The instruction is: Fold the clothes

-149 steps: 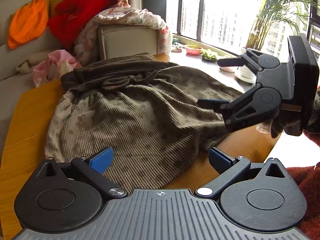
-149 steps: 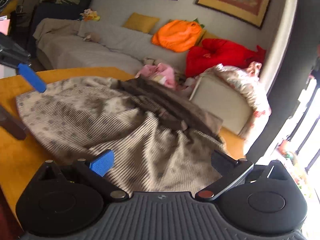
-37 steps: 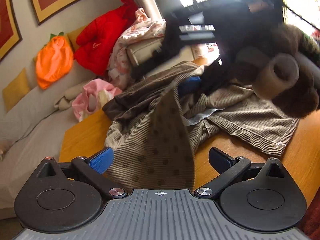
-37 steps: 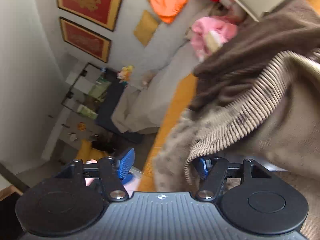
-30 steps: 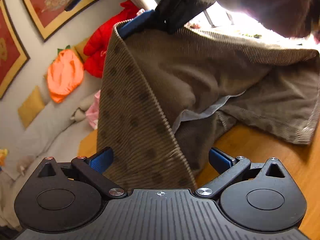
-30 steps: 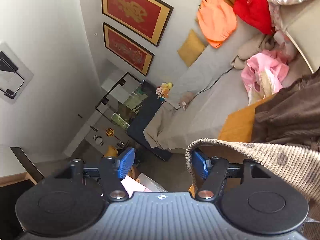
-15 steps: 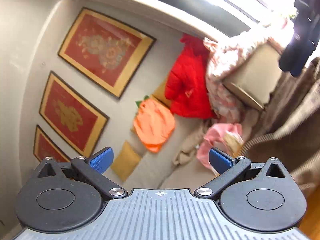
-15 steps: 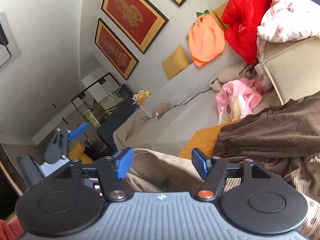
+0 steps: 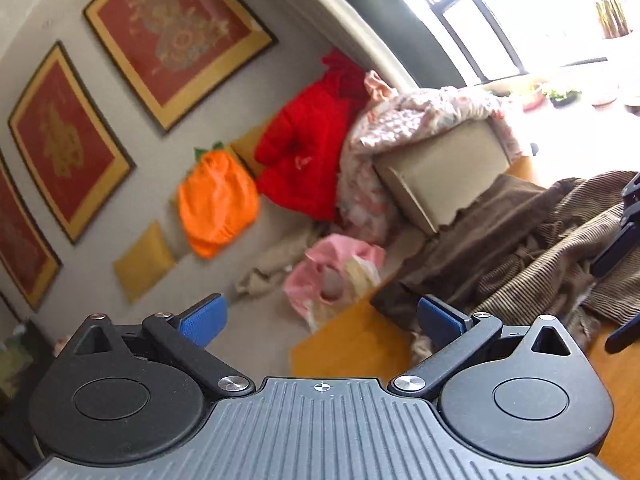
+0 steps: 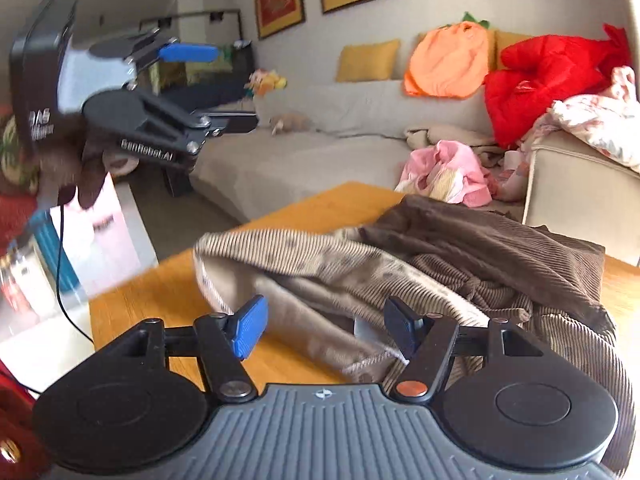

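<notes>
Both claws just let go: the left claw (image 9: 320, 320) and right claw (image 10: 326, 330) are hanging wide and empty now, and the corduroy garment (image 10: 440, 272) is lying half-folded, rumpled, on the counter (image 10: 168, 292). Probably needing another fold.

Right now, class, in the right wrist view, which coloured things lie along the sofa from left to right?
Yellow cushion → orange pumpkin cushion → red jacket → floral blanket.

Bright daylight from the window (image 9: 532, 20), glare blown out at upper right, fisheye bending at edges, motion blur on sofa (image 9: 276, 256) and cloth (image 10: 320, 276).
</notes>
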Available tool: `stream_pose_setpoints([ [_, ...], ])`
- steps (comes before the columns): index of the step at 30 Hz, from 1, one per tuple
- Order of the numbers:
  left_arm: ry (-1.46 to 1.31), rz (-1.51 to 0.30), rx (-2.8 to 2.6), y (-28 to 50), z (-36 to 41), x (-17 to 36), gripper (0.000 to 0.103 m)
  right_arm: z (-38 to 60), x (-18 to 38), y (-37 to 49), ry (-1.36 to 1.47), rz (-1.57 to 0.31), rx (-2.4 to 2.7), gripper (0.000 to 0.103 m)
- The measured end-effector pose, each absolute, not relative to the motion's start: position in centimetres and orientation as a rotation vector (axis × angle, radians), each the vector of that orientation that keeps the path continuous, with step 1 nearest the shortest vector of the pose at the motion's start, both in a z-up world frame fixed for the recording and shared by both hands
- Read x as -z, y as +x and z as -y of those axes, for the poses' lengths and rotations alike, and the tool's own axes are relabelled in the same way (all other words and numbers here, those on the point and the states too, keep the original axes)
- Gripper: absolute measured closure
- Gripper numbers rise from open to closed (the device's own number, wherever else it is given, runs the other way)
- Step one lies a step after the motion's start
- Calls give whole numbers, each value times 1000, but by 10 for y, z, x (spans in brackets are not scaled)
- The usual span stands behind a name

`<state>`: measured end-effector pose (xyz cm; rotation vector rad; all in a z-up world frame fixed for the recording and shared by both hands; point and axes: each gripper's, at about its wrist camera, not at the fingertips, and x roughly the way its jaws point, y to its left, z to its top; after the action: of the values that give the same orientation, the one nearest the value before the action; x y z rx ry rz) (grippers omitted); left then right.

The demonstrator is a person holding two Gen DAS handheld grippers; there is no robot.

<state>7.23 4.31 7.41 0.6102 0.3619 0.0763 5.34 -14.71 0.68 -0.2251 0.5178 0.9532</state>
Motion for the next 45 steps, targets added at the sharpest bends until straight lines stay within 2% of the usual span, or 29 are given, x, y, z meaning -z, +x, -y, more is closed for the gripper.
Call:
stream_pose_setpoints([
  [3,398,-476,1,66,-67,-65,0,122,5,45,-305,-543,-1001,37],
  [6,15,-631,164,51,-93,-55,0,107,7,42,-345,-546,-1022,37],
  [8,-64,-686,195,43,-93,-37,0,107,6,43,-346,-552,-1016,37],
  [11,18,-706,127,40,-78,-9,0,122,5,44,-313,-562,-978,37],
  [13,-26,-737,149,47,-76,5,3,139,5,43,-276,-566,-943,37],
  [14,-36,-746,154,54,-76,9,16,150,4,42,-253,-566,-921,37],
  [15,-46,-756,159,61,-76,12,38,161,3,40,-226,-563,-898,37],
  [19,-130,-802,216,87,-76,21,63,207,-2,36,-80,-543,-810,37],
  [21,-195,-835,273,96,-73,21,87,226,-3,35,-12,-535,-765,37],
  [23,-314,-832,340,101,-75,4,94,239,-5,35,25,-524,-728,37],
  [25,-425,-748,418,95,-83,-31,95,249,-8,35,43,-509,-705,37],
  [28,-427,-558,452,72,-92,-86,95,254,-12,38,65,-492,-693,37],
  [31,-322,-486,383,54,-92,-106,91,243,-11,39,54,-502,-720,37],
  [33,-259,-514,309,49,-91,-99,79,227,-7,40,57,-536,-773,37],
  [37,-225,-580,192,47,-105,-69,69,181,5,52,141,-651,-950,42],
  [38,-228,-589,172,46,-111,-63,62,166,8,56,142,-666,-969,42],
  [39,-233,-590,161,45,-117,-60,51,151,12,62,139,-675,-975,42],
  [40,-224,-581,154,42,-122,-59,45,138,15,69,143,-686,-973,42],
  [42,-205,-563,140,35,-131,-56,24,115,24,88,176,-721,-977,42],
  [43,-188,-562,152,31,-132,-54,18,106,28,97,194,-742,-989,45],
  [44,-171,-562,165,28,-133,-52,9,97,32,105,212,-768,-1004,58],
  [45,-154,-575,184,25,-132,-48,6,88,35,113,230,-793,-1020,70],
])
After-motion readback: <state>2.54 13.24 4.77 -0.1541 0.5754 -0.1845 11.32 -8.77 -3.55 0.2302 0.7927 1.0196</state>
